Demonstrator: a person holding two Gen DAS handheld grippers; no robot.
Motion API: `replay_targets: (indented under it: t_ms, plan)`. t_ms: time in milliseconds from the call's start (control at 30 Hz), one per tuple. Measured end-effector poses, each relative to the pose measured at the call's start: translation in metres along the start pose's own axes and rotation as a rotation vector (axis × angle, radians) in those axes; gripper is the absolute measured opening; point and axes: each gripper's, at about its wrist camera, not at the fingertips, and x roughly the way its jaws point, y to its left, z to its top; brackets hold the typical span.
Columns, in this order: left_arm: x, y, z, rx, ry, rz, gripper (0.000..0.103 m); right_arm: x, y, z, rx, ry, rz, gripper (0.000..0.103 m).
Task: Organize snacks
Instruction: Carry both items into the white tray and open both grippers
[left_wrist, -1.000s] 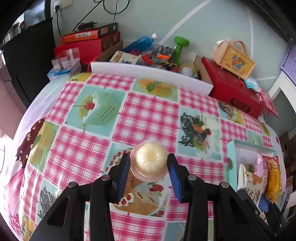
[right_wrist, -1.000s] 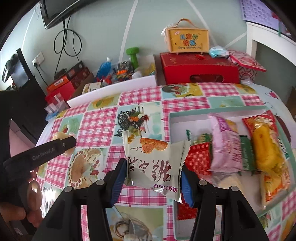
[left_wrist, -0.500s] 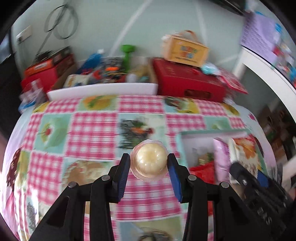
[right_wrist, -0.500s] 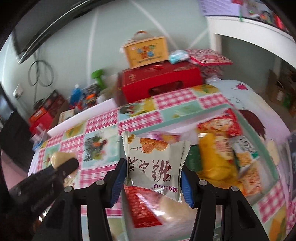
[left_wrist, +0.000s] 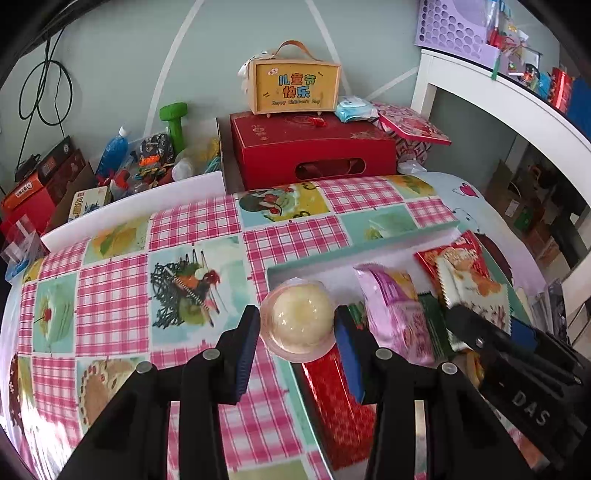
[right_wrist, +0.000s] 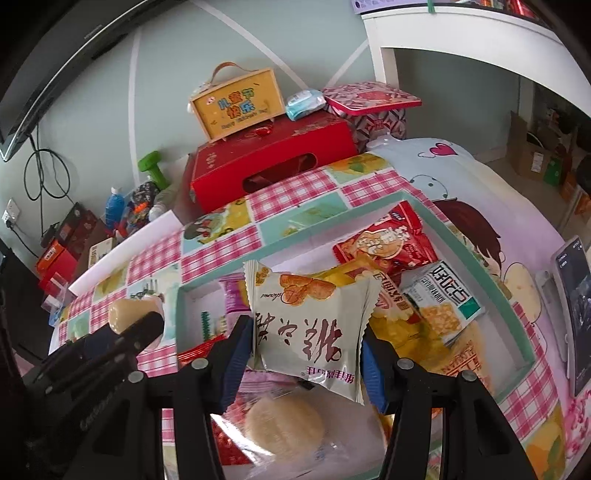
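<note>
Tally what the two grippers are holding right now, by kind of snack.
Pale round cake in a clear dome, between the left gripper fingers: 1
Cream sealed packet with red lettering, between the right gripper fingers: 1
Total: 2

A white snack packet (right_wrist: 308, 325) is clamped between the blue pads of the right gripper (right_wrist: 308, 354) at frame centre, above the teal-rimmed tray (right_wrist: 476, 258). Red, yellow and pink packets are seen piled in the tray. At lower left, a pale round snack (right_wrist: 127, 314) is gripped by the left gripper (right_wrist: 144, 325).
</note>
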Motion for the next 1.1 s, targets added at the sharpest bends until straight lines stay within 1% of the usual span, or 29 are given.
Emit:
replay_targets:
  t_ms: [167, 467, 733, 800, 867, 900, 933, 967, 1000, 1033, 1100]
  plan:
    - [0.023, 0.003, 0.006, -0.015, 0.035, 0.001, 0.043, 0.007, -0.007, 0.002, 0.008, 0.010, -0.031, 0.057]
    - [0.048, -0.010, 0.015, -0.001, 0.069, -0.020, 0.043, 0.009, -0.011, 0.003, 0.011, 0.012, -0.031, 0.058]
    - [0.044, -0.011, 0.011, -0.015, 0.083, -0.029, 0.044, 0.011, -0.012, 0.003, 0.010, 0.024, -0.029, 0.059]
    - [0.039, -0.010, 0.011, -0.016, 0.079, -0.031, 0.047, 0.011, -0.012, 0.003, 0.010, 0.026, -0.028, 0.059]
    - [0.032, -0.009, 0.011, -0.016, 0.072, -0.032, 0.052, 0.011, -0.012, 0.003, 0.010, 0.028, -0.028, 0.060]
    - [0.029, -0.008, 0.011, -0.018, 0.070, -0.028, 0.053, 0.011, -0.012, 0.003, 0.012, 0.029, -0.025, 0.062]
    - [0.025, -0.006, 0.010, -0.023, 0.066, -0.019, 0.056, 0.012, -0.012, 0.003, 0.014, 0.032, -0.021, 0.065]
    - [0.022, -0.004, 0.009, -0.030, 0.063, -0.012, 0.062, 0.012, -0.012, 0.003, 0.014, 0.036, -0.018, 0.065]
    - [0.019, -0.002, 0.008, -0.038, 0.064, -0.003, 0.065, 0.012, -0.012, 0.003, 0.012, 0.037, -0.020, 0.064]
    - [0.017, 0.002, 0.007, -0.049, 0.071, 0.017, 0.069, 0.012, -0.011, 0.003, 0.008, 0.036, -0.021, 0.065]
    - [0.015, 0.008, 0.004, -0.064, 0.088, 0.054, 0.071, 0.011, -0.011, 0.003, 0.006, 0.036, -0.019, 0.065]
